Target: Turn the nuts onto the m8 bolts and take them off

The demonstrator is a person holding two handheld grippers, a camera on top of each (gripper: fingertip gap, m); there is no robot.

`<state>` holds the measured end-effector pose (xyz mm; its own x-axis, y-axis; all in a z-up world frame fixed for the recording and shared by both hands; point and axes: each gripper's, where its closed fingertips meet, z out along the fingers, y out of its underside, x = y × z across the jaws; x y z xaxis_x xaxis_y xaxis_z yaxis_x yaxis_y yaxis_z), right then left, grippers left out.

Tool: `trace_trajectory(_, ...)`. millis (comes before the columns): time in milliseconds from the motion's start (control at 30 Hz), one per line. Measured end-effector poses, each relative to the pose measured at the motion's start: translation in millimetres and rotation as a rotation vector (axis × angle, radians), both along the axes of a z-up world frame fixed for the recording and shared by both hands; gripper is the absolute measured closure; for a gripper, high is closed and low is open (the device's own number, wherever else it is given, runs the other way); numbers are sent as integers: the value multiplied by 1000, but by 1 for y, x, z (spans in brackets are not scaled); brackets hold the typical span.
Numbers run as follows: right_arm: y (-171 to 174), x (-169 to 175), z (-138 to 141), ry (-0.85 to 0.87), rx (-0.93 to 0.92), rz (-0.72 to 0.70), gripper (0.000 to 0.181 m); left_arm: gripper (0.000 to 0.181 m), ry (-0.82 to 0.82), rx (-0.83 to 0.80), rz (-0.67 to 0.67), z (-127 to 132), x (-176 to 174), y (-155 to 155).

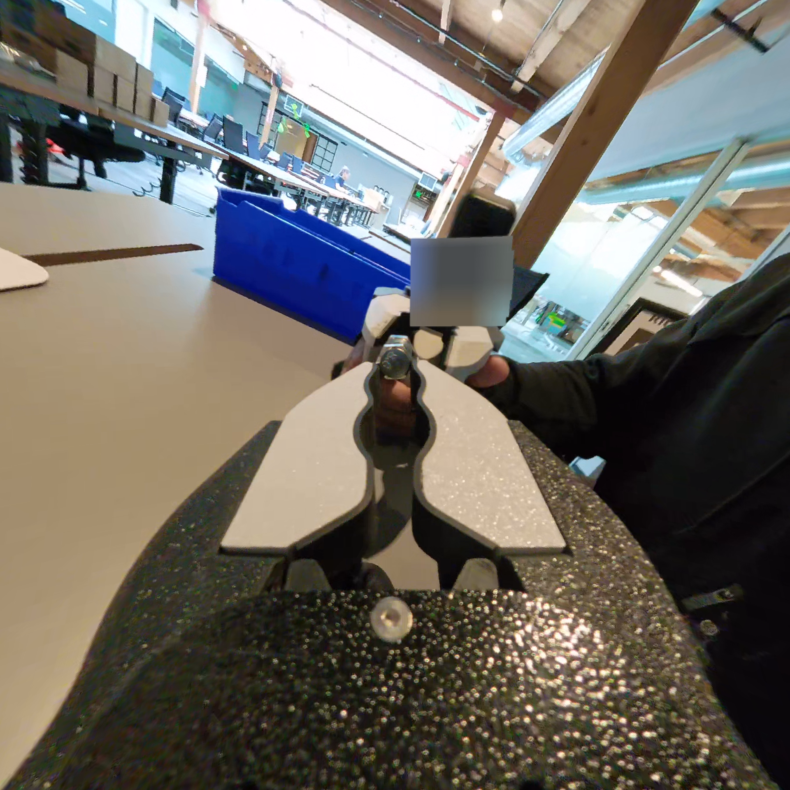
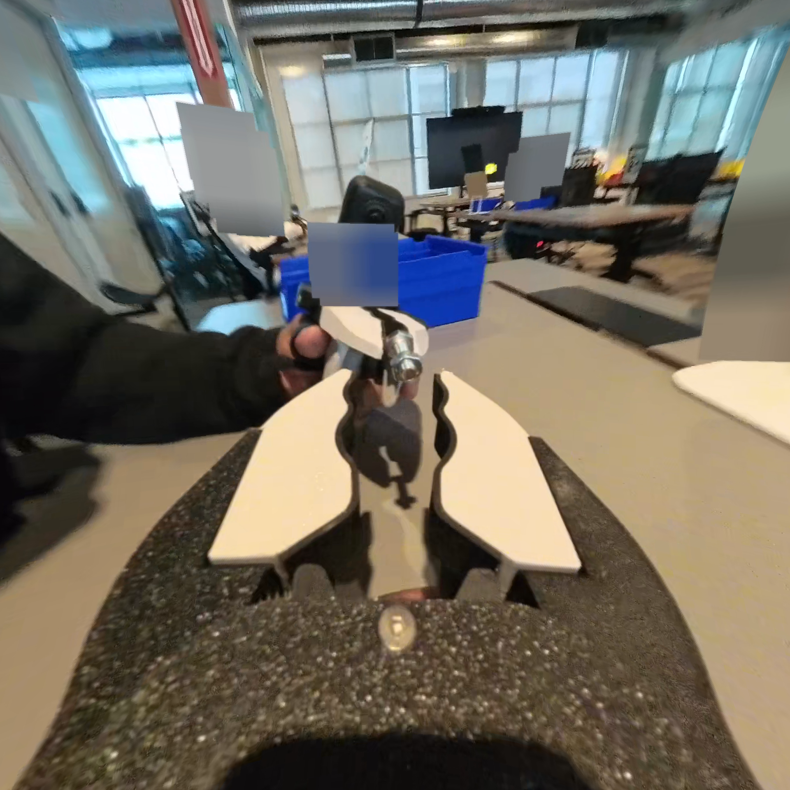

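Note:
My left gripper [image 1: 394, 371] is shut on a silver M8 bolt [image 1: 395, 363] and holds it at the fingertips above the grey table. In the right wrist view the bolt [image 2: 405, 361] points toward the camera from the left gripper [image 2: 384, 342], with a hex nut [image 2: 402, 342] on its shank. My right gripper [image 2: 393, 378] is open. Its fingertips sit just short of the bolt's end, one on each side, and touch nothing. The right gripper also shows in the left wrist view [image 1: 425, 337], facing my left one, jaws apart.
A blue plastic bin [image 1: 290, 265] stands on the table behind the grippers and also shows in the right wrist view [image 2: 444, 282]. A white pad [image 2: 735, 393] lies on the table [image 1: 128, 342] at one side. A person's dark sleeves reach in from the sides. Less than 4 cm separates the two grippers' tips.

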<state>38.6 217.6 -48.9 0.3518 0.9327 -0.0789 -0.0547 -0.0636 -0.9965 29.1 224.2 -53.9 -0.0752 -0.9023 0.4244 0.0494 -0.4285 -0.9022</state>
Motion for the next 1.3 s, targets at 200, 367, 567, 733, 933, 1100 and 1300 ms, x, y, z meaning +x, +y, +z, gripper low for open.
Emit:
trace_trajectory(200, -1, -4, -3, 65, -203, 69, 154, 169, 34, 79, -34, -3, 4, -10)
trace_trajectory(367, -5, -7, -7, -4, -119, 68, 165, 169, 55, 56, -53, -7, 6, -13)
trace_trajectory(567, -3, -3, -11, -345, 621, -176, 165, 169, 40, -225, -136, -10, 9, -16)
trace_trajectory(733, -6, -5, -2, -162, 360, -106, 143, 169, -8, -113, -57, -1, 6, -7)
trace_trajectory(933, 2, -3, 2, 59, -131, 20, 145, 169, 2, 39, 0, 3, 3, -5)
trace_trajectory(1100, -2, -5, -4, 24, -146, 41, 167, 169, 35, 40, -31, -3, 7, -10)
trace_trajectory(1300, -7, -3, -11, -361, 640, -155, 167, 169, 45, -304, -187, -11, 7, -20)
